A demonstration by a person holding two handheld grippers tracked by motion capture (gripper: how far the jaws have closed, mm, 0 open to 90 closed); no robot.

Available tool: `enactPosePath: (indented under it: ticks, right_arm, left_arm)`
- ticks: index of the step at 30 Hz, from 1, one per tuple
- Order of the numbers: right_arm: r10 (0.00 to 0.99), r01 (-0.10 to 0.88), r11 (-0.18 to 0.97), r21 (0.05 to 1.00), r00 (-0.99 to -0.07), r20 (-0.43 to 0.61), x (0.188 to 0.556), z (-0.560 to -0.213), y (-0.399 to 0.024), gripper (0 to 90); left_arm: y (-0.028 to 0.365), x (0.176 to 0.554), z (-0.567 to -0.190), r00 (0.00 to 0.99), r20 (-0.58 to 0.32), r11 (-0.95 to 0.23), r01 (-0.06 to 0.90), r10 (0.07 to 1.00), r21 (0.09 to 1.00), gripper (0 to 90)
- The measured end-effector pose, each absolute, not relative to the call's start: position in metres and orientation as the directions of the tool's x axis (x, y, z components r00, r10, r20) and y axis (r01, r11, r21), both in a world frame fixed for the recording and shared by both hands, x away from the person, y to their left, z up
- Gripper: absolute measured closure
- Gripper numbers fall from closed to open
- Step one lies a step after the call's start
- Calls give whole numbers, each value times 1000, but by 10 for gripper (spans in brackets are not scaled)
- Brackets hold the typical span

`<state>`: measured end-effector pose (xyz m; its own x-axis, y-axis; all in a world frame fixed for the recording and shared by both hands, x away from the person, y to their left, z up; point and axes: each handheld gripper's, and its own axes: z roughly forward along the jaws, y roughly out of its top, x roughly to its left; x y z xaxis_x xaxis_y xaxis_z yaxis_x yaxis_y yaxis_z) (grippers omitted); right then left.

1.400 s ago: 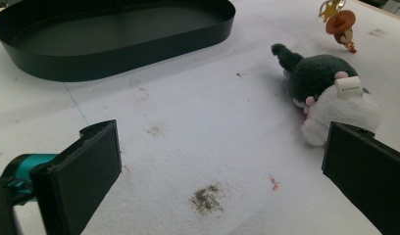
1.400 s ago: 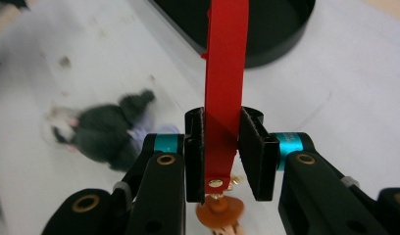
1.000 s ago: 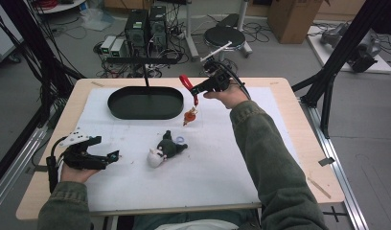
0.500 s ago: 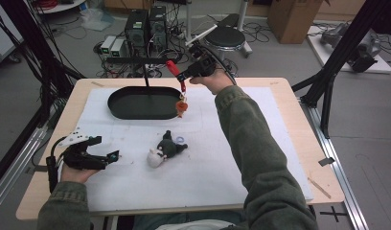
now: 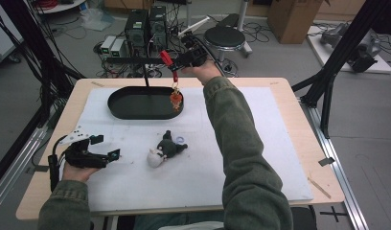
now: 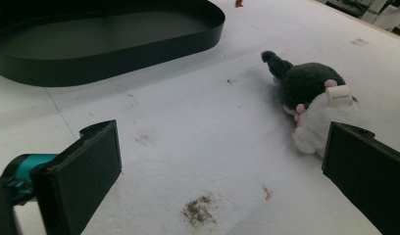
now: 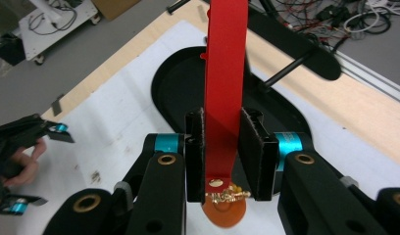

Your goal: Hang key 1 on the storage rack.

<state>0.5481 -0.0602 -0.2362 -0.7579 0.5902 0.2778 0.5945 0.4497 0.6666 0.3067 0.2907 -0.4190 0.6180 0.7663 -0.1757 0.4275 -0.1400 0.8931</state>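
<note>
Since the earlier frames, the right tongs (image 5: 177,61) have moved up and to the left in the high view, carrying the red strap (image 5: 166,58) from the middle of the white mat to a spot above the right end of the tray. They sit now near the top middle of that picture, past the far edge of the counter (image 5: 299,115).

Those right tongs are squeezed tight on the flat red strap (image 7: 226,73); in the right gripper view the two black jaws press it from both sides. A small gold clasp (image 7: 226,195) hangs at the strap's low end, and a round orange charm (image 7: 225,213) hangs under that. In the high view the orange charm (image 5: 176,99) dangles over the right end of the black oval tray (image 5: 118,106), which lies in the upper left part of the white mat (image 5: 260,158).

The left tongs (image 5: 103,148) rest at the lower left of the high view, held in the left hand (image 5: 74,168). Their jaws are spread wide apart and grip nothing, as the left gripper view shows.

A small plush toy with a dark grey body and a white head (image 6: 313,105) lies on the mat just in front of the left tongs, near the right jaw. In the high view the plush toy (image 5: 166,149) lies in the middle of the mat, below the tray.
</note>
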Motion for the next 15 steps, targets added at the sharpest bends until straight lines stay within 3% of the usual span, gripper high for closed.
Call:
enactPosePath:
  ticks: [15]
  right_arm:
    - [622, 615, 411, 673, -729, 287, 579, -230, -55, 737]
  left_arm:
    - [292, 308, -420, 610, -179, -139, 436, 772, 889, 17]
